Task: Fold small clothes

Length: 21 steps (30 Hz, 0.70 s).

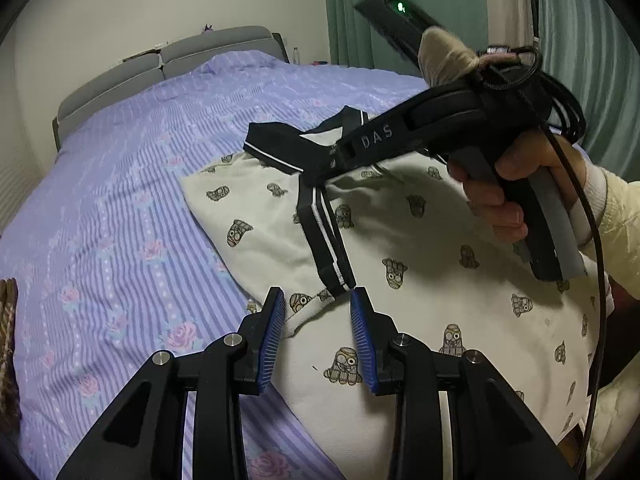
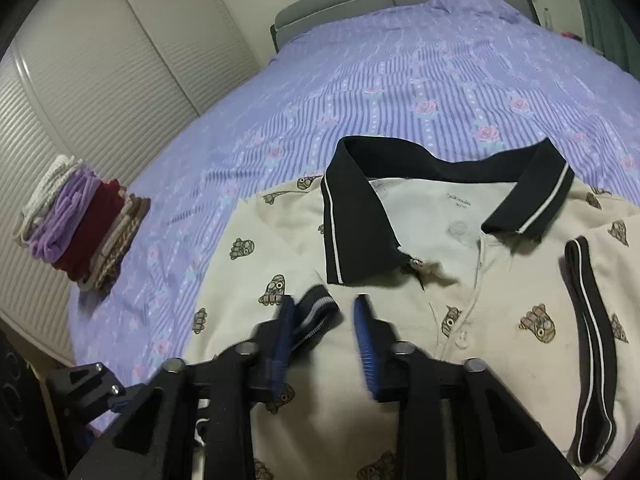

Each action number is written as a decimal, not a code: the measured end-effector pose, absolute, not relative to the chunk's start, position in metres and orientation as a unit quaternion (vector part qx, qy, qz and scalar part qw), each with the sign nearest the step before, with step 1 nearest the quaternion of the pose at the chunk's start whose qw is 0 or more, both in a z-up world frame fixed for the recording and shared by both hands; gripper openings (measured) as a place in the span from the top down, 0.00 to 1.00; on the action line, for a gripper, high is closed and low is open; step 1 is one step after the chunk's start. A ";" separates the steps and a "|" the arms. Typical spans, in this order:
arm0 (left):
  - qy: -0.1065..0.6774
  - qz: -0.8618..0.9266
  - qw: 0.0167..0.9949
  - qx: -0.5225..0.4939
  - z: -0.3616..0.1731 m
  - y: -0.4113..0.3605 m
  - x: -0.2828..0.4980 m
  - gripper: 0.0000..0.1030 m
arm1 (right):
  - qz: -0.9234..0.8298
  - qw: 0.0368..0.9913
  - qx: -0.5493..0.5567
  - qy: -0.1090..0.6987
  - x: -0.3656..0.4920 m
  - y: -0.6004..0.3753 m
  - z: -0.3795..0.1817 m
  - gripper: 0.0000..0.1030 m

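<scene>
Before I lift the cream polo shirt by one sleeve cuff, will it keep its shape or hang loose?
Probably it will hang loose: the polo shirt lies soft and creased on the bedspread. The black collar stands up slightly, so it seems firmer. The sleeve cuff is ribbed and thicker, likely a good grip.

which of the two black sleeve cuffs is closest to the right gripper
The folded-in cuff right beside the right gripper, touching its left finger. The other cuff lies farther right as a long strip on the shirt, clear of both fingers.
</scene>
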State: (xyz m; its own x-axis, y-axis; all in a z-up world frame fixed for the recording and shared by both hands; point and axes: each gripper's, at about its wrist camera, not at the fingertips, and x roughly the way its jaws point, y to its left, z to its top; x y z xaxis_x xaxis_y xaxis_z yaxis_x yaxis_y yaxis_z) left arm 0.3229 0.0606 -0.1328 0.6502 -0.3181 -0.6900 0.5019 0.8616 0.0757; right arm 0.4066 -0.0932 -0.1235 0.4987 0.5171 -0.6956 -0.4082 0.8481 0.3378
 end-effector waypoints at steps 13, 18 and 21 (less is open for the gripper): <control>0.383 -0.227 0.891 0.091 -0.132 0.058 0.320 0.51 | 0.226 0.890 0.019 0.396 0.395 -0.100 -0.111 0.72; 0.377 -0.205 0.901 0.064 -0.102 0.061 0.301 0.46 | 0.206 0.913 0.022 0.351 0.339 -0.134 -0.075 0.49; 0.369 -0.191 0.909 0.041 -0.079 0.060 0.290 0.40 | 0.183 0.925 0.022 0.333 0.308 -0.157 -0.056 0.32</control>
